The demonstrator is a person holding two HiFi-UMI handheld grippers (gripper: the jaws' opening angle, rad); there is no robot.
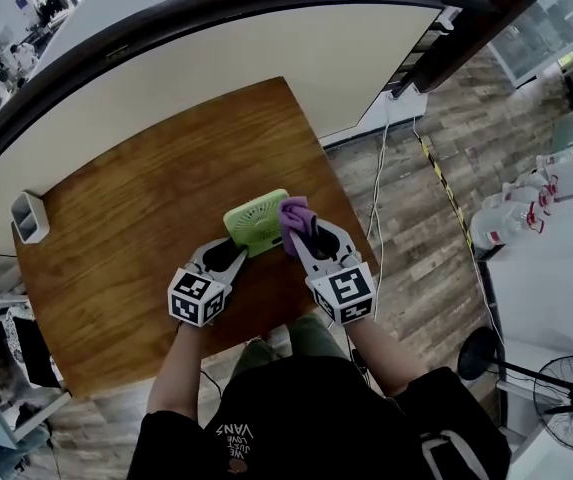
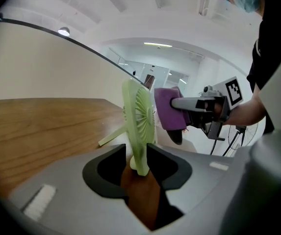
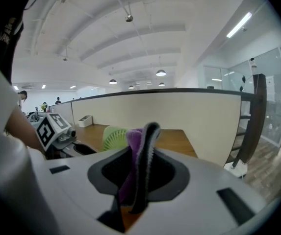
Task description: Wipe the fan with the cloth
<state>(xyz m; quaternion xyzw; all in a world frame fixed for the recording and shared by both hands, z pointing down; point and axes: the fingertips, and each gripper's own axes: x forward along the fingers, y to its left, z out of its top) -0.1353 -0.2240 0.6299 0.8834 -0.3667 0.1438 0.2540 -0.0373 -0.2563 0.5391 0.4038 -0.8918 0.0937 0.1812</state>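
Observation:
A light green small fan (image 1: 256, 223) stands upright on the wooden table (image 1: 136, 238), propped on its rear stand. My left gripper (image 1: 228, 253) is at the fan's lower left edge. In the left gripper view the fan's rim (image 2: 139, 126) sits between the jaws of the left gripper (image 2: 138, 155), with a thin gap on the left side, so it stands open. My right gripper (image 1: 301, 230) is shut on a purple cloth (image 1: 294, 213), which lies against the fan's upper right face. The cloth (image 3: 133, 151) is pinched in the right gripper (image 3: 140, 151), with the fan (image 3: 113, 137) just behind.
A small white organiser box (image 1: 28, 215) sits at the table's left edge. A cream partition wall (image 1: 266, 58) runs behind the table. On the floor to the right are a cable (image 1: 378, 183), white bottles (image 1: 511, 223) and a black standing fan (image 1: 571, 388).

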